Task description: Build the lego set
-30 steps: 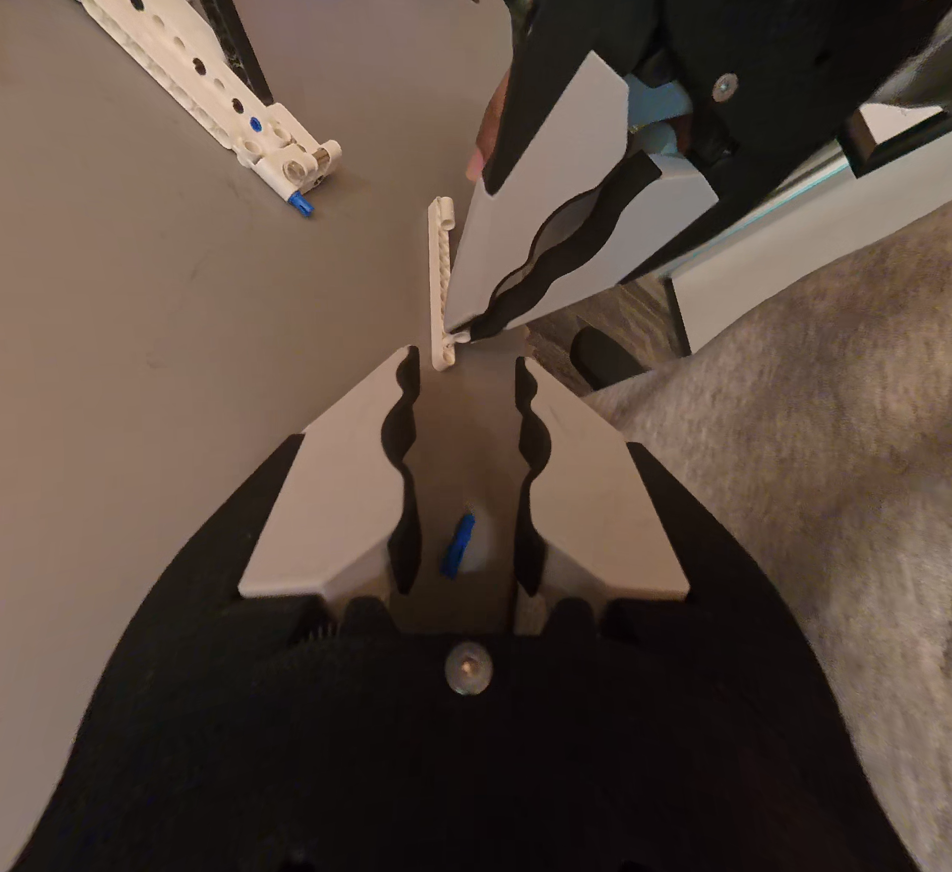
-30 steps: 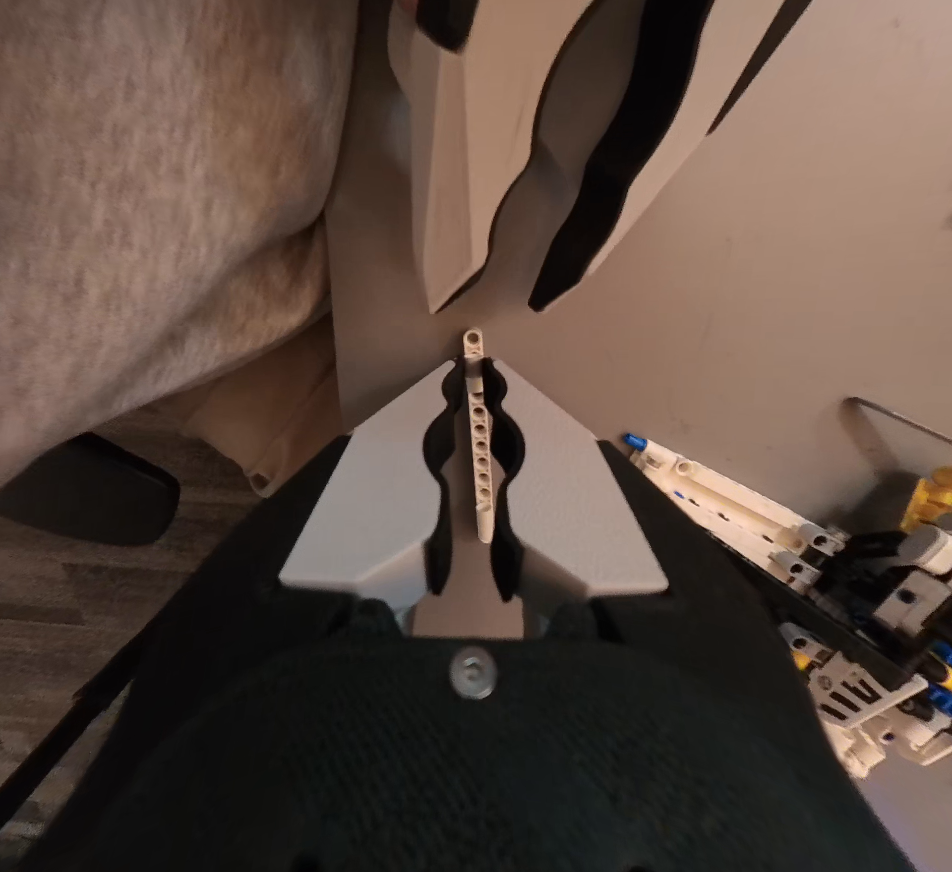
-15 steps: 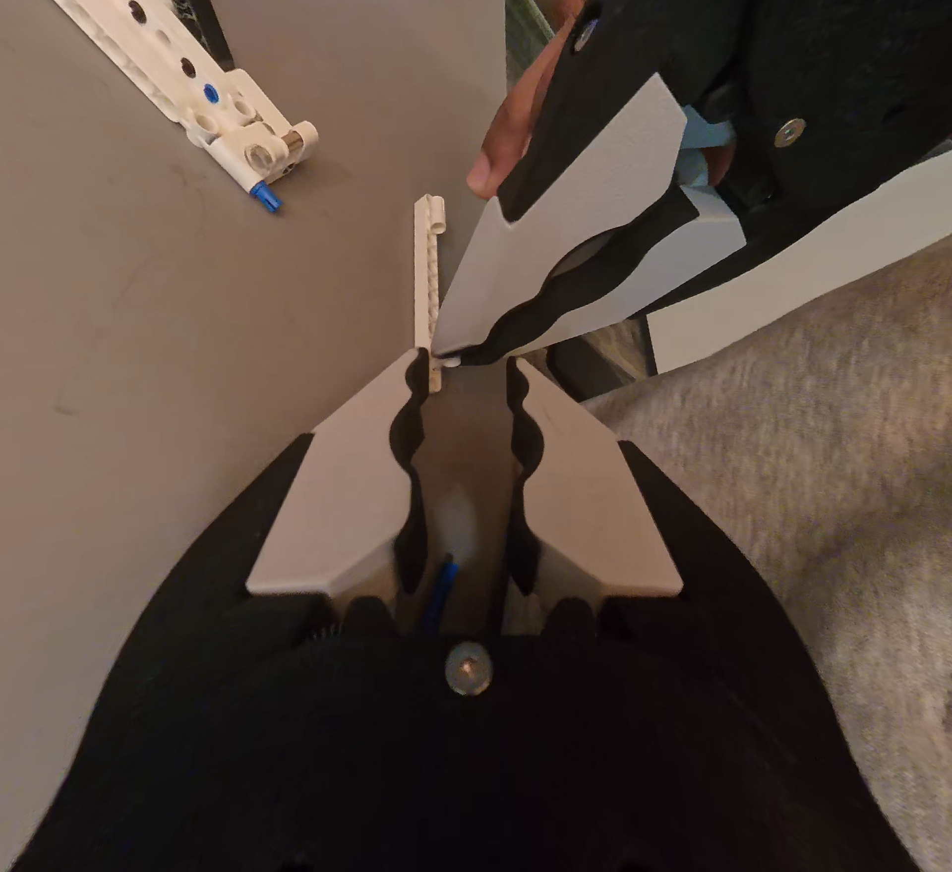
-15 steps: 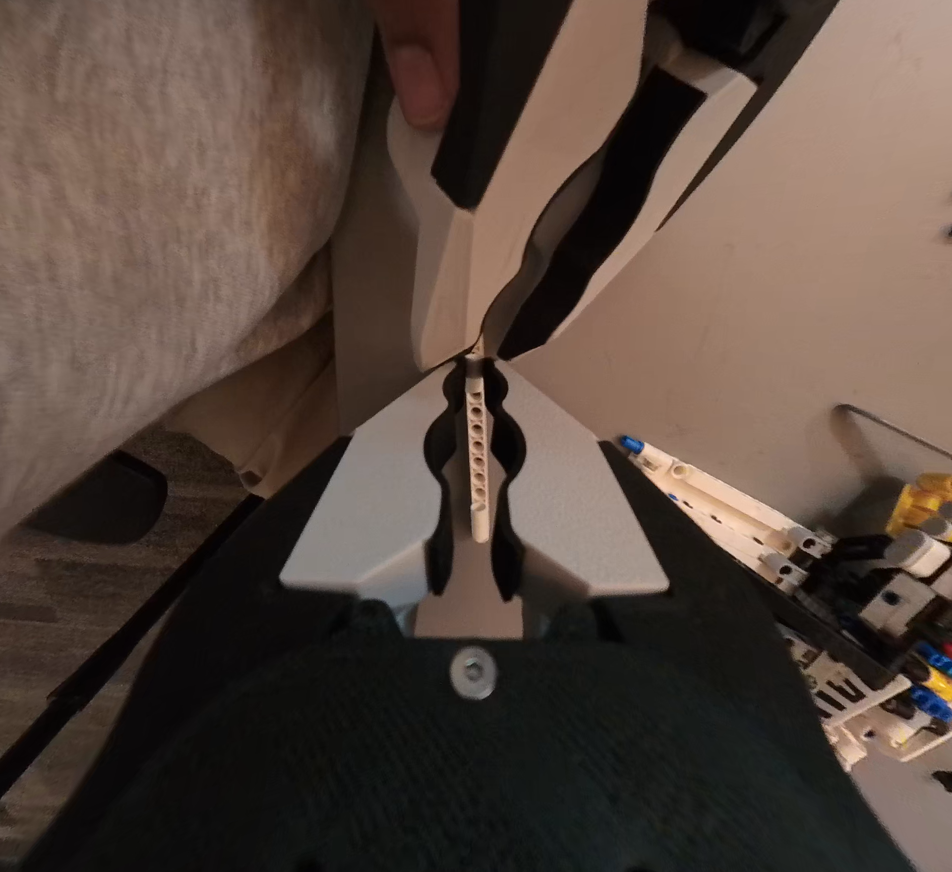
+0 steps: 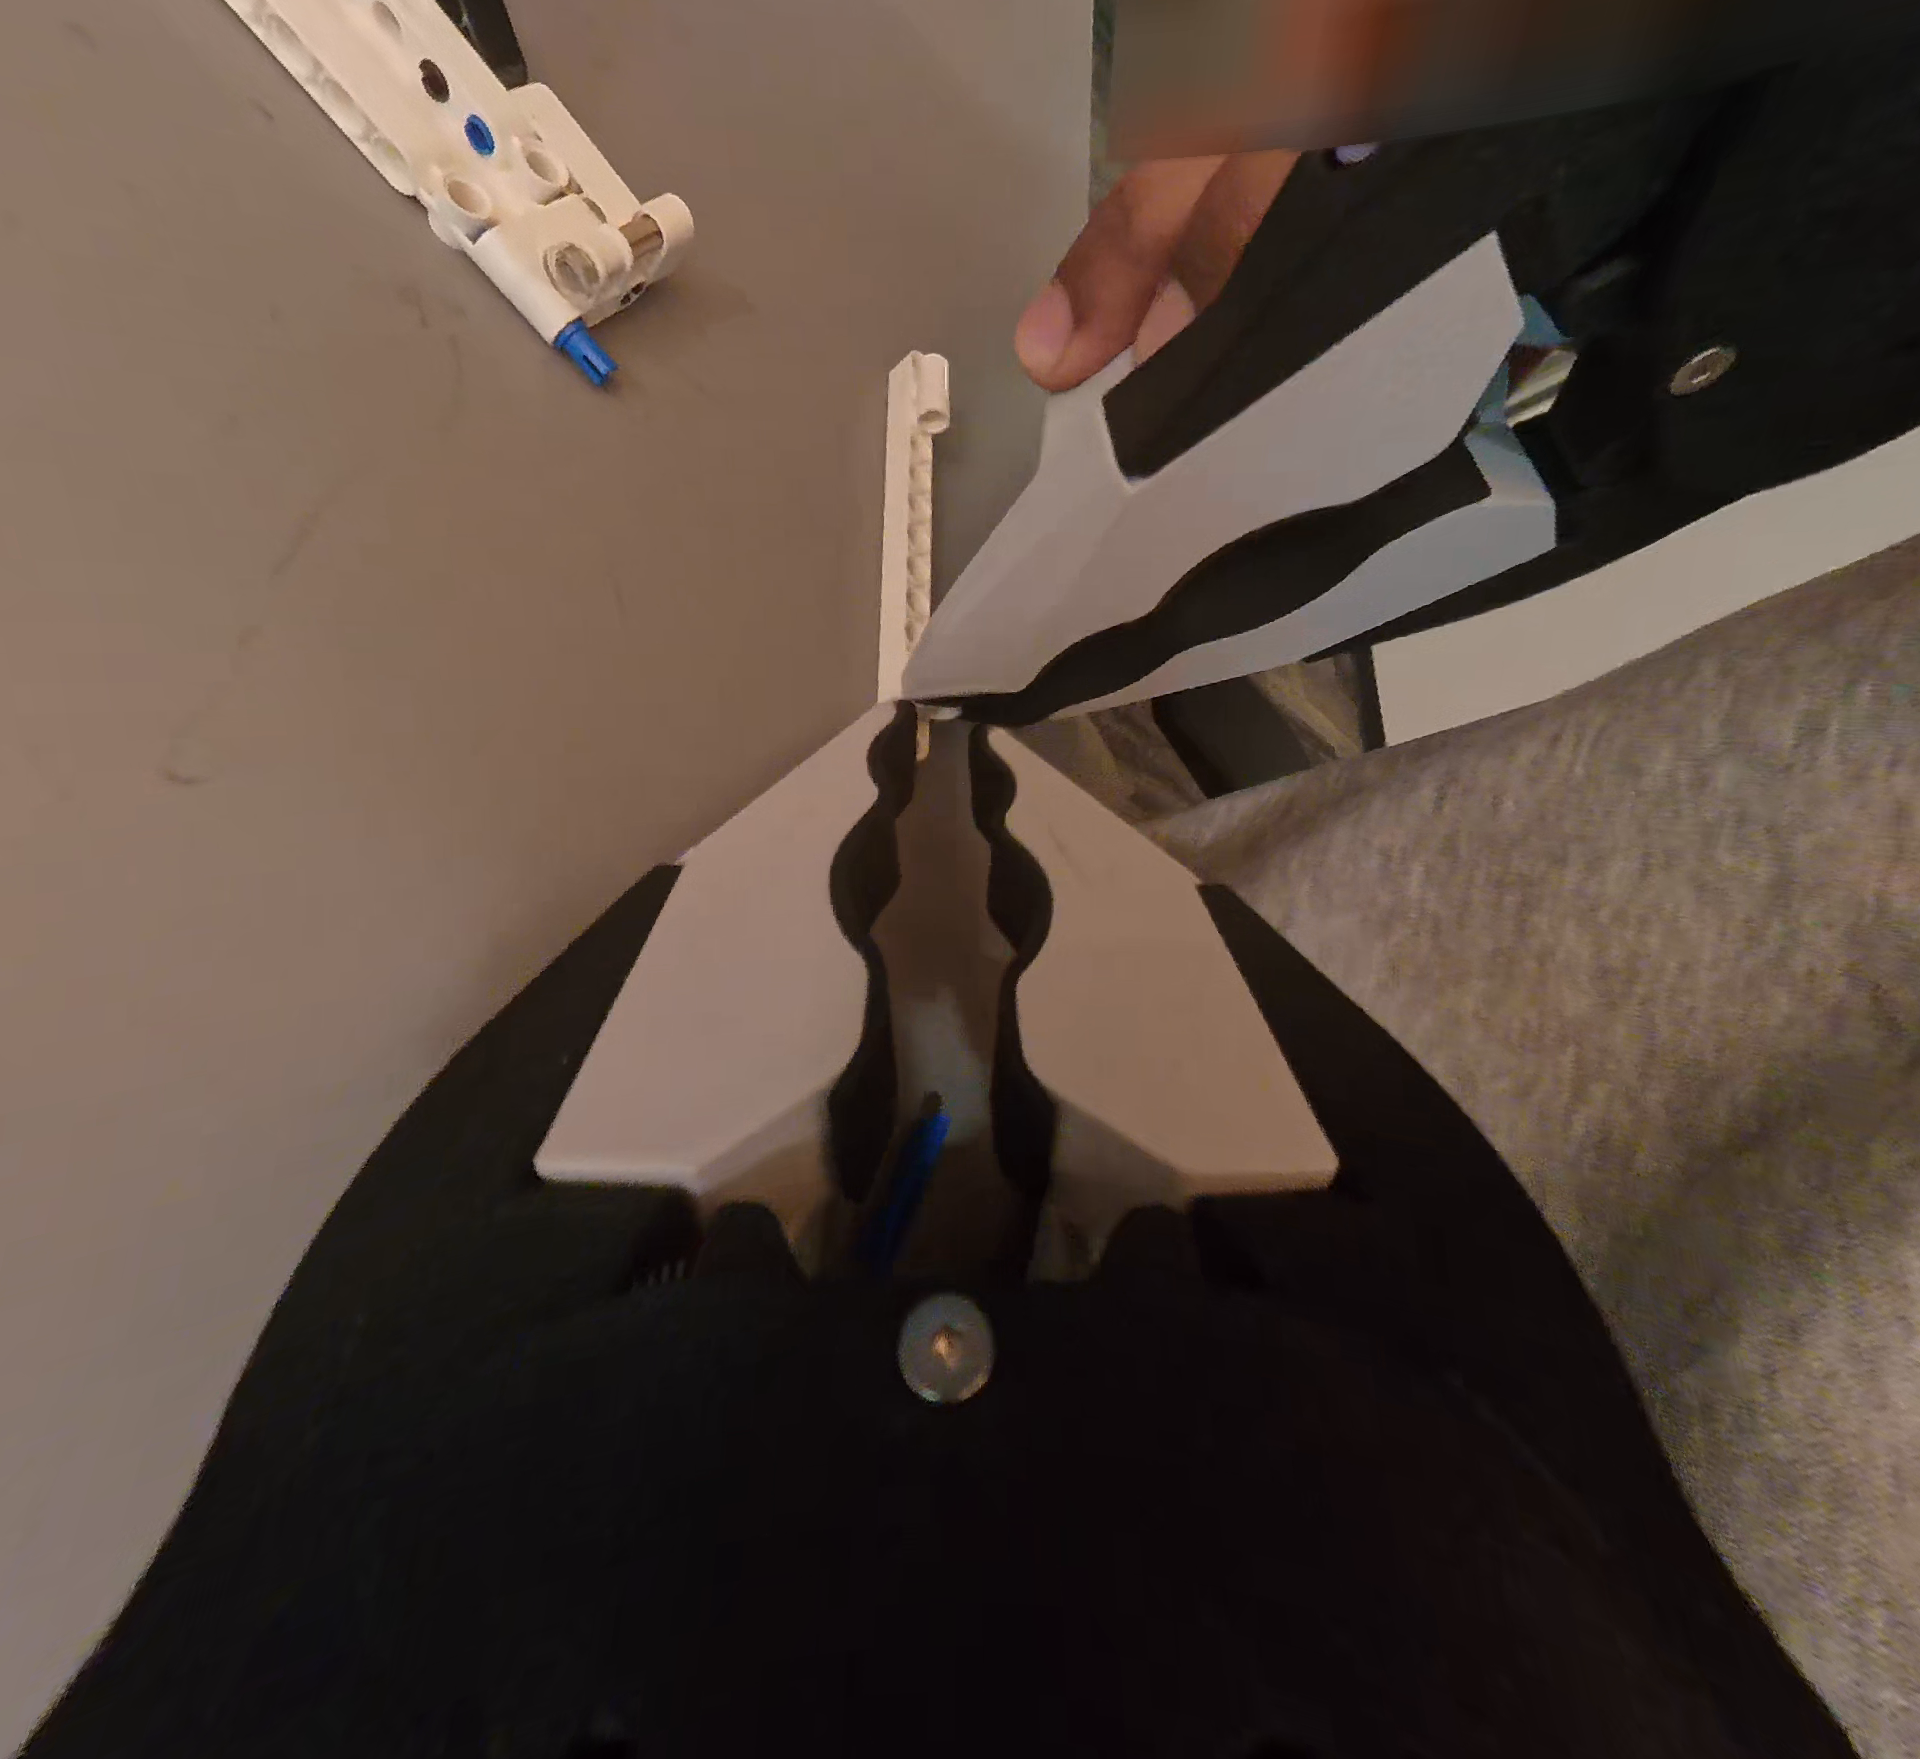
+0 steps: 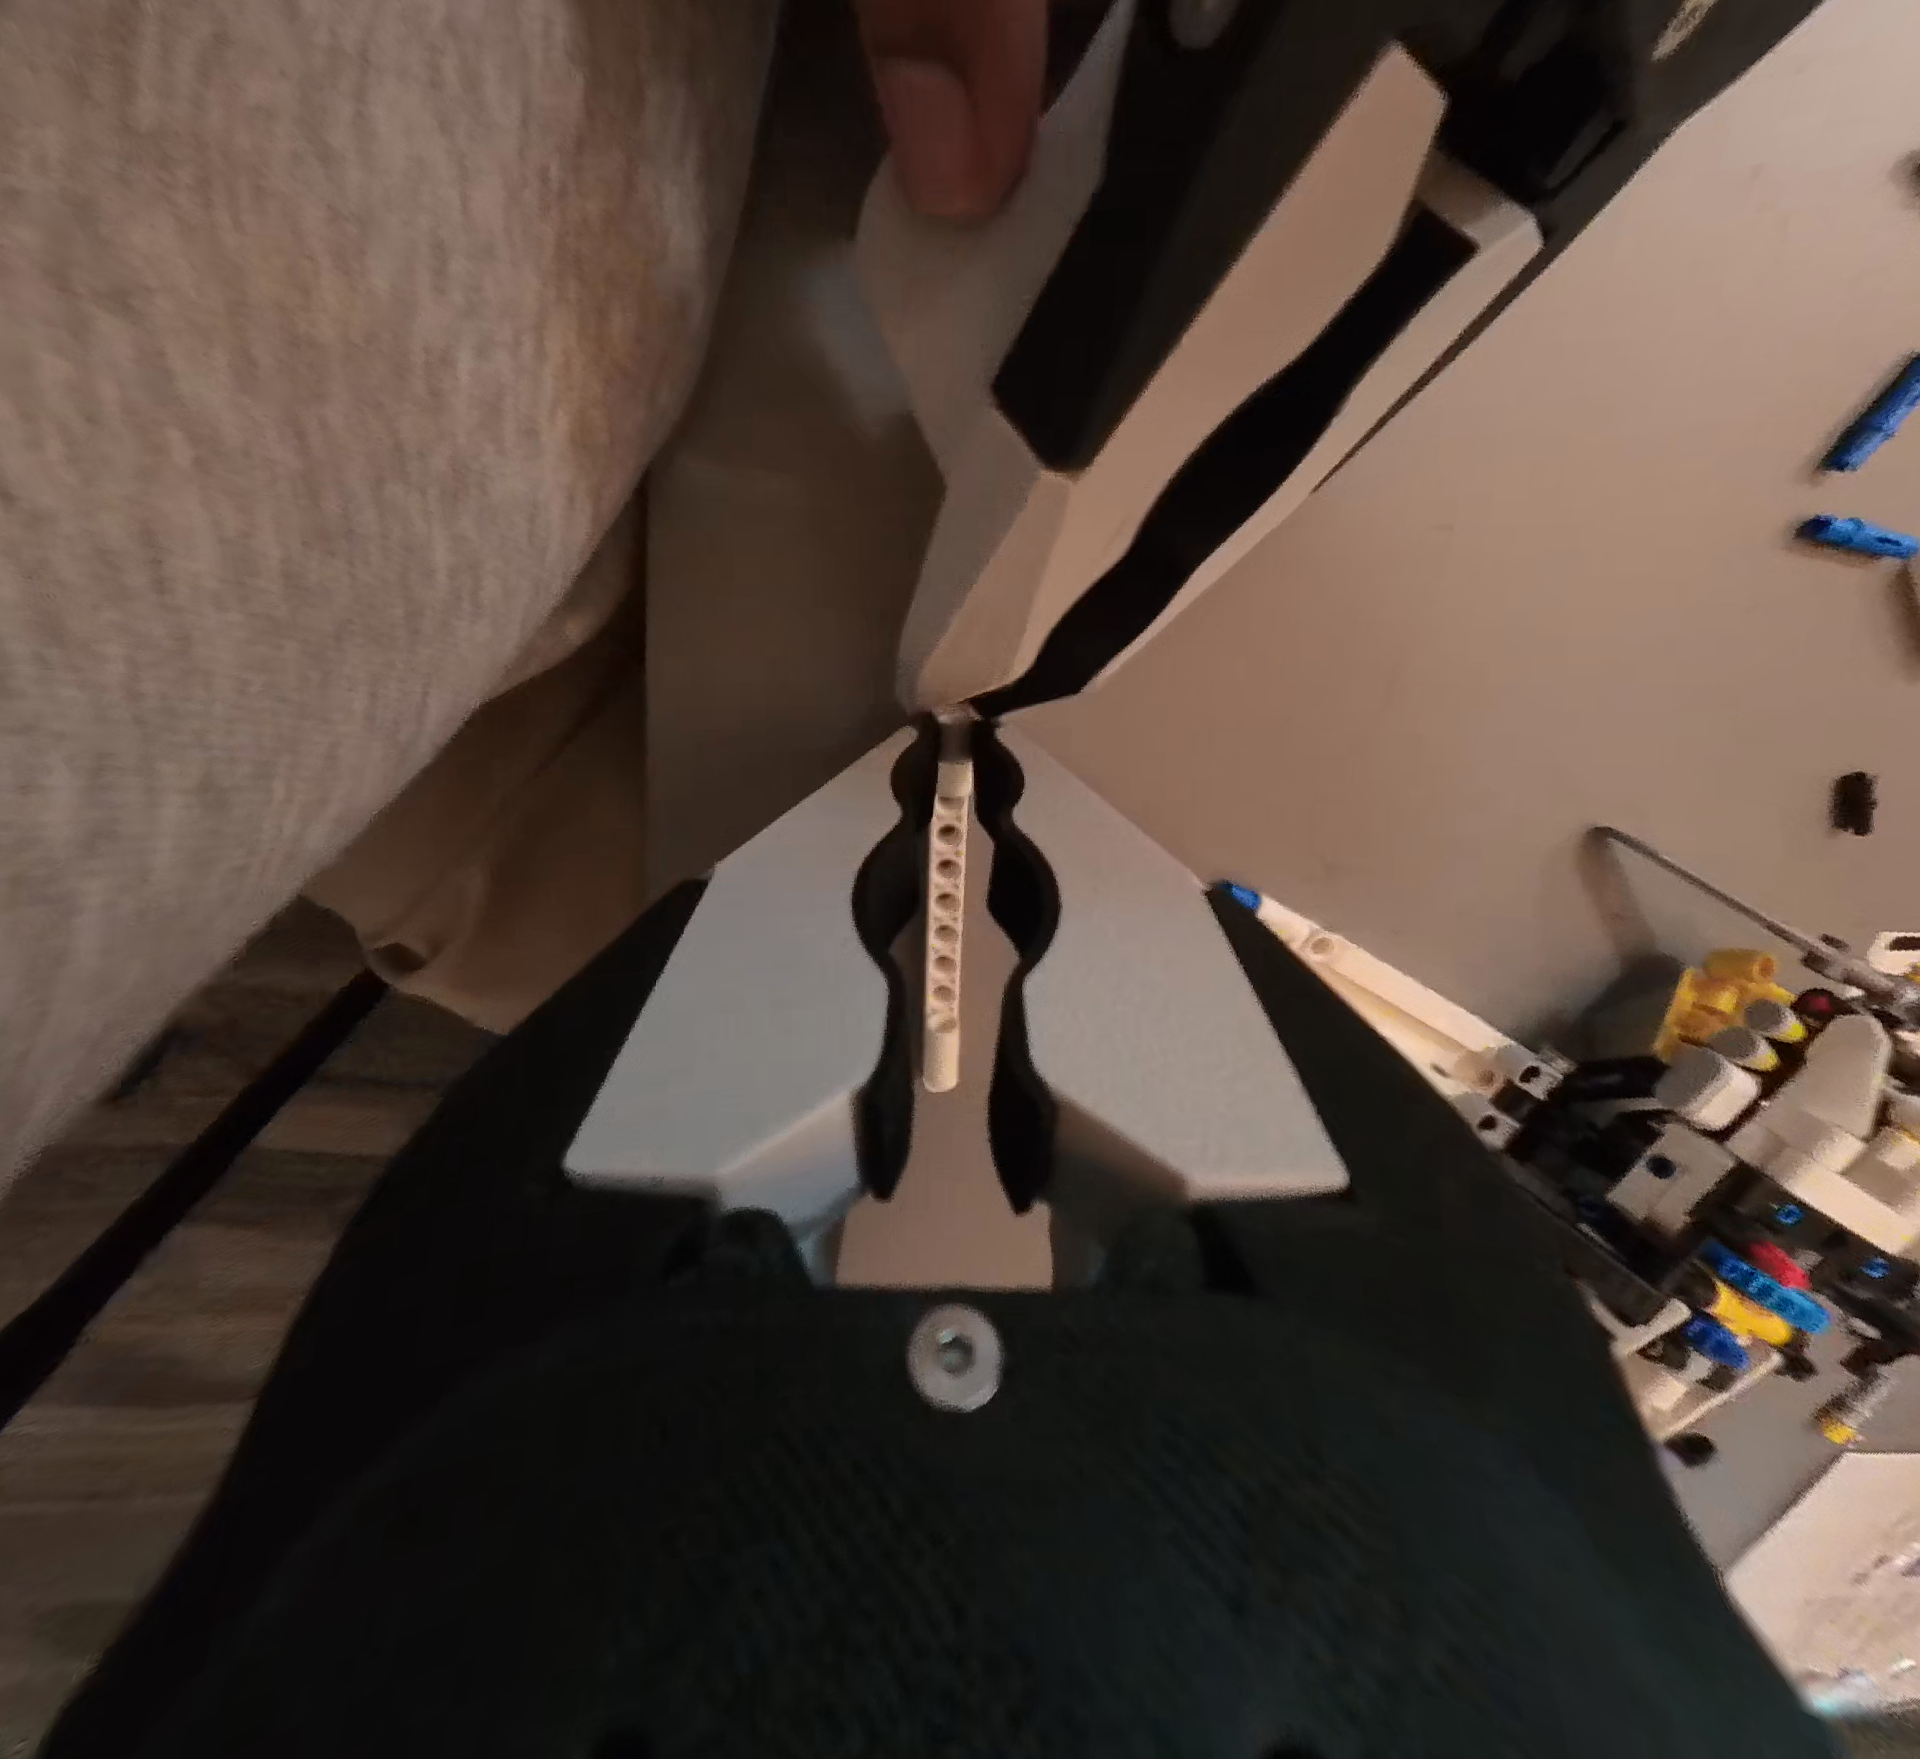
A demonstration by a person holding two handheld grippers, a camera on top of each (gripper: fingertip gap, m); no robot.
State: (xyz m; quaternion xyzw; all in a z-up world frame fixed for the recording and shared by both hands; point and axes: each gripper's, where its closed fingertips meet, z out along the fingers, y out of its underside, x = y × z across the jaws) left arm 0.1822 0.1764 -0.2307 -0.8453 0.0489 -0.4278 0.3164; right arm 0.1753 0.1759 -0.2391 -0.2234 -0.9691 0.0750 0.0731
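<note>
right wrist view: right tongs (image 6: 951,741) clamp a long white holed plastic lego beam (image 6: 948,920) at frame centre | left tongs (image 5: 928,745) slightly parted, tips meeting the beam's end | part-built white lego model (image 6: 1621,1159) on grey desk (image 6: 1403,670), lower right; beam unattached

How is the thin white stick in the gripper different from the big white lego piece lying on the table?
The thin beam is narrow, with one row of holes; the big white piece is wider. The thin beam is pinched in the right gripper; the big white piece lies on the table. The big white piece has a blue pin at its end; the thin beam shows none. Both are white with round holes.
</note>
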